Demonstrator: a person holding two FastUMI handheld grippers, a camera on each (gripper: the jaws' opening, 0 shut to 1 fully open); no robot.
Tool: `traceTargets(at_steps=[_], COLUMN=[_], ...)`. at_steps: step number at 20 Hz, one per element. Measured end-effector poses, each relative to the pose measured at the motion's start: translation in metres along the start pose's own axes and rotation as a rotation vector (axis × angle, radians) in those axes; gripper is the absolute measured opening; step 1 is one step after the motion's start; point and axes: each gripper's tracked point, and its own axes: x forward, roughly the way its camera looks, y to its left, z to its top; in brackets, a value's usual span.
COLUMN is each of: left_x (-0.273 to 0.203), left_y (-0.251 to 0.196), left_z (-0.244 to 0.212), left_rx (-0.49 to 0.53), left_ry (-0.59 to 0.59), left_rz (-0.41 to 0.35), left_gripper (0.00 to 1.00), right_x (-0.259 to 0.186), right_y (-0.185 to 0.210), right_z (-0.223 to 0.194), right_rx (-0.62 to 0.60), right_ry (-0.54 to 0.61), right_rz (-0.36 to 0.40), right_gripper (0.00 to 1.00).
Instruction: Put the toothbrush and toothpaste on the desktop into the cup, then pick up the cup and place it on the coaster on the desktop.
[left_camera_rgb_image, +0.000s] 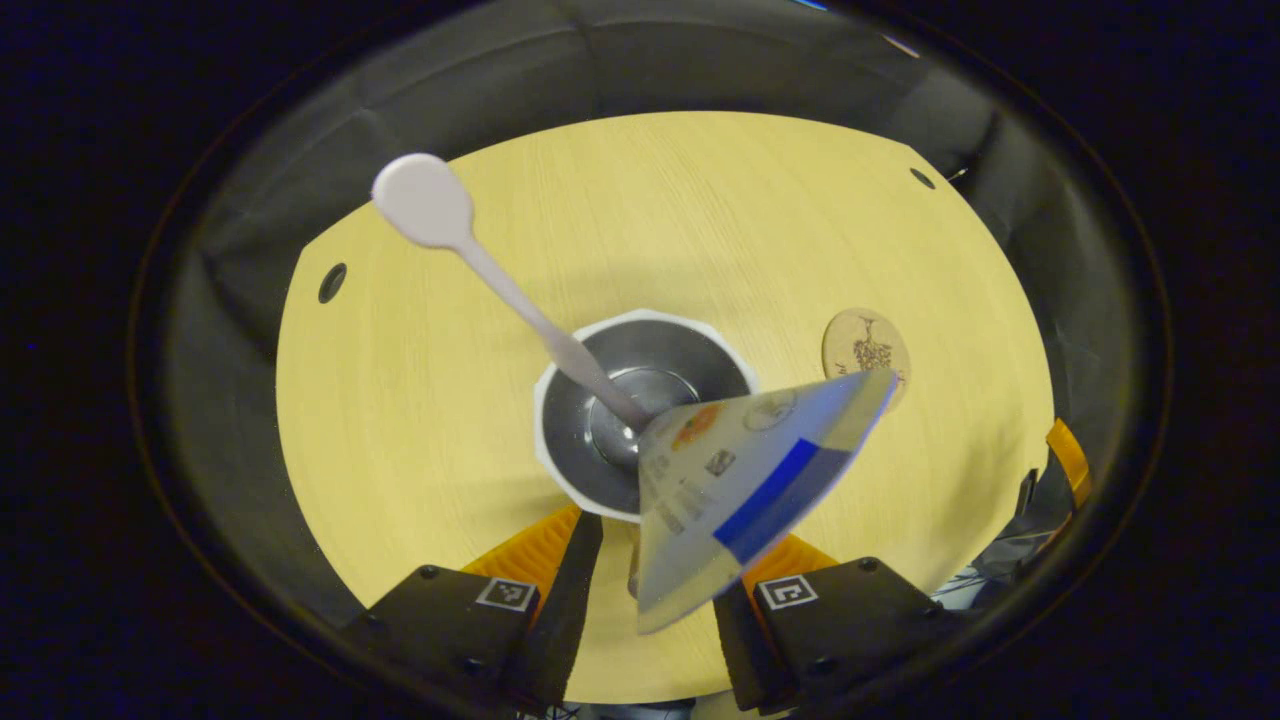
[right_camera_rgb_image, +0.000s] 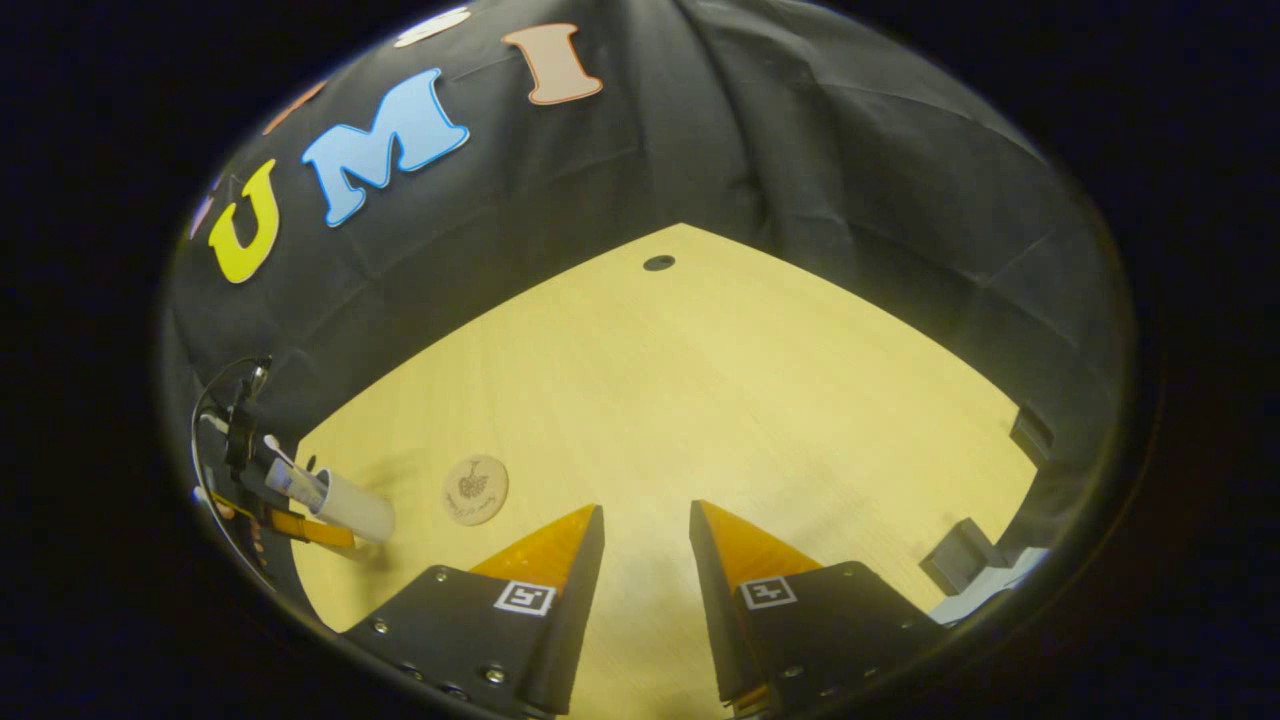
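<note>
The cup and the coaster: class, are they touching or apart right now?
Apart. The right gripper view shows bare desktop between the cup and the coaster.

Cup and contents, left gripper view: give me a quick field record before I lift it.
cup: upright on the desktop, between the left tongs
toothbrush: in cup, head up
toothpaste tube: in cup, leaning out
coaster: bare, beside the cup
left tongs: open around cup
right tongs: open, holding nothing
</note>
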Motion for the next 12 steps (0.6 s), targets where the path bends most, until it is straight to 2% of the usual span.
traceTargets(at_steps=[1, 2, 3, 5, 12], left_x=[0.004, 0.007, 0.011, 0.016, 0.014], left_y=[0.0, 0.0, -0.001, -0.003, -0.004], left_z=[0.001, 0.002, 0.001, -0.003, 0.004], left_rx=[-0.003, -0.013, -0.026, -0.043, -0.098], left_ry=[-0.001, 0.003, 0.01, 0.023, -0.042], left_rz=[-0.001, -0.003, -0.006, -0.015, -0.018], left_gripper=[0.57, 0.57, 0.32, 0.32, 0.26], right_x=[0.001, 0.001, 0.001, 0.002, 0.005], right_y=[0.0, -0.001, -0.002, -0.003, -0.001], right_z=[-0.001, 0.0, -0.001, -0.002, -0.006], right_rx=[0.005, 0.007, 0.007, 0.004, 0.002], right_ry=[0.003, 0.004, 0.006, 0.015, 0.034], right_rz=[-0.003, -0.007, -0.01, -0.012, -0.008], right_gripper=[0.52, 0.52, 0.52, 0.52, 0.52])
